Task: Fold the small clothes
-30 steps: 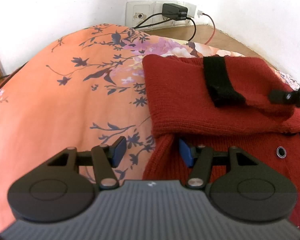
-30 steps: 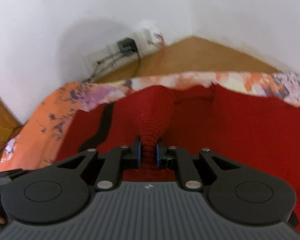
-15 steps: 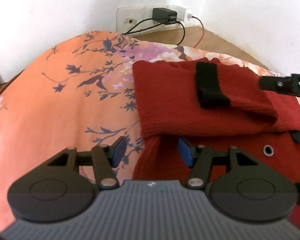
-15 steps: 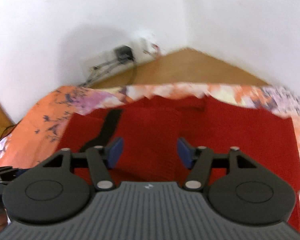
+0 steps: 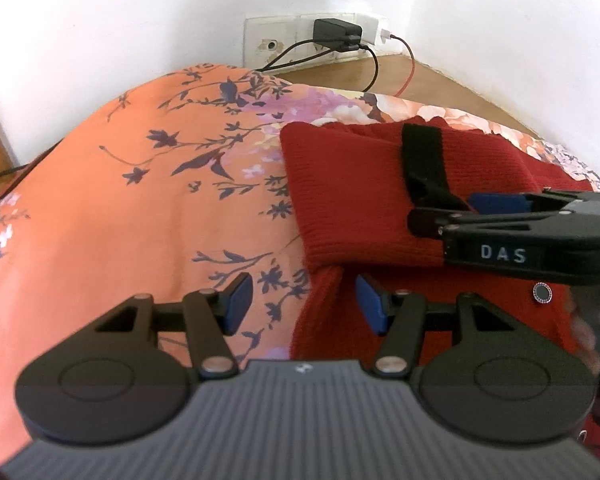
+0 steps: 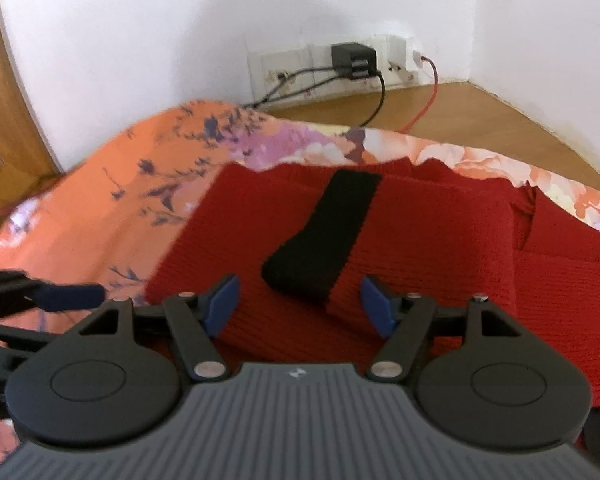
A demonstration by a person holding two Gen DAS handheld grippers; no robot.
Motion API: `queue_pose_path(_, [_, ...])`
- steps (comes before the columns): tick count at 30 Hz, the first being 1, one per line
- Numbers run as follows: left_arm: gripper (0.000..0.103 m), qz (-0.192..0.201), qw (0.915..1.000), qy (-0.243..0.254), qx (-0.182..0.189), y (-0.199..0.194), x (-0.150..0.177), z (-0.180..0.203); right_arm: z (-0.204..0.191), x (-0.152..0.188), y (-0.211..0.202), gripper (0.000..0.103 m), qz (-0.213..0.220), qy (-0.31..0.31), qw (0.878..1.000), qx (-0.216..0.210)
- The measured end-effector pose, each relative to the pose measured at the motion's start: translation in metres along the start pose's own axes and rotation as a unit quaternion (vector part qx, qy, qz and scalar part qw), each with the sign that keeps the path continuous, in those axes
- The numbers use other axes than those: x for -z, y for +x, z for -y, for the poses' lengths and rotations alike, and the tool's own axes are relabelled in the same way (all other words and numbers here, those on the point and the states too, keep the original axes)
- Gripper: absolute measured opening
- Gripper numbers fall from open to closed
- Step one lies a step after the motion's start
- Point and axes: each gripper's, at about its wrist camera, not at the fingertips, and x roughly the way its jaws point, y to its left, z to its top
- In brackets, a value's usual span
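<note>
Red knit cardigan (image 6: 384,240) just ahead of the wide, empty right hand-held gripper (image 6: 300,304).

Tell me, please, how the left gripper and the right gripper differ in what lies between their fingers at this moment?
The left gripper straddles the side edge of the red sweater, with floral bedspread under one finger; the right gripper sits wholly over the sweater, framing the black cuff of the folded sleeve. The right's jaws have just been opening and stand wider. Both are open, pressing on nothing.
</note>
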Motion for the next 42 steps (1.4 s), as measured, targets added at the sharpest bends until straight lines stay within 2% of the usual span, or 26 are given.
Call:
queue_pose_path(1, [0.059, 0.001, 1.0000, 0.001, 0.001, 0.000, 0.000, -0.001, 0.001, 0.003, 0.001, 0.072, 0.004, 0.001, 1.000, 0.004])
queue_pose_path(3, [0.059, 0.003, 1.0000, 0.001, 0.004, -0.001, 0.000, -0.002, 0.003, 0.004, 0.003, 0.057, 0.015, 0.004, 1.000, 0.017])
queue_pose_path(4, [0.059, 0.004, 1.0000, 0.000, 0.006, -0.001, 0.000, -0.002, 0.005, 0.004, 0.003, 0.053, 0.021, 0.008, 1.000, 0.020])
queue_pose_path(6, [0.059, 0.006, 0.9999, -0.002, 0.011, -0.002, -0.002, -0.002, 0.012, 0.004, 0.002, 0.021, 0.029, 0.021, 0.999, 0.023])
queue_pose_path(8, [0.059, 0.010, 0.9998, -0.003, 0.017, -0.003, -0.005, 0.000, 0.022, 0.002, -0.002, 0.011, 0.035, 0.042, 0.998, 0.025])
queue_pose_path(11, [0.059, 0.012, 0.9997, -0.004, 0.020, -0.005, -0.011, 0.006, 0.038, -0.002, -0.020, 0.009, 0.055, 0.082, 0.995, 0.011])
queue_pose_path(16, [0.059, 0.024, 0.9995, -0.002, 0.020, -0.008, -0.021, 0.021, 0.063, -0.013, -0.062, 0.009, 0.100, 0.095, 0.990, 0.008])
queue_pose_path(21, [0.059, 0.029, 0.9994, 0.001, 0.021, -0.007, -0.025, 0.038, 0.098, -0.019, -0.095, 0.009, 0.136, 0.109, 0.984, 0.022])
queue_pose_path(25, [0.059, 0.027, 0.9994, 0.000, 0.022, 0.000, -0.027, 0.051, 0.131, -0.016, -0.111, 0.009, 0.146, 0.128, 0.980, 0.040])
queue_pose_path(30, [0.059, 0.020, 0.9997, -0.001, 0.014, 0.010, -0.027, 0.063, 0.177, 0.009, -0.120, 0.009, 0.134, 0.186, 0.972, 0.056])
queue_pose_path(35, [0.059, 0.020, 0.9998, 0.005, 0.004, 0.018, -0.026, 0.071, 0.204, 0.038, -0.114, 0.009, 0.111, 0.219, 0.967, 0.070])
queue_pose_path(42, [0.059, 0.009, 0.9998, 0.015, -0.010, 0.027, -0.025, 0.080, 0.233, 0.072, -0.094, 0.011, 0.062, 0.282, 0.956, 0.057])
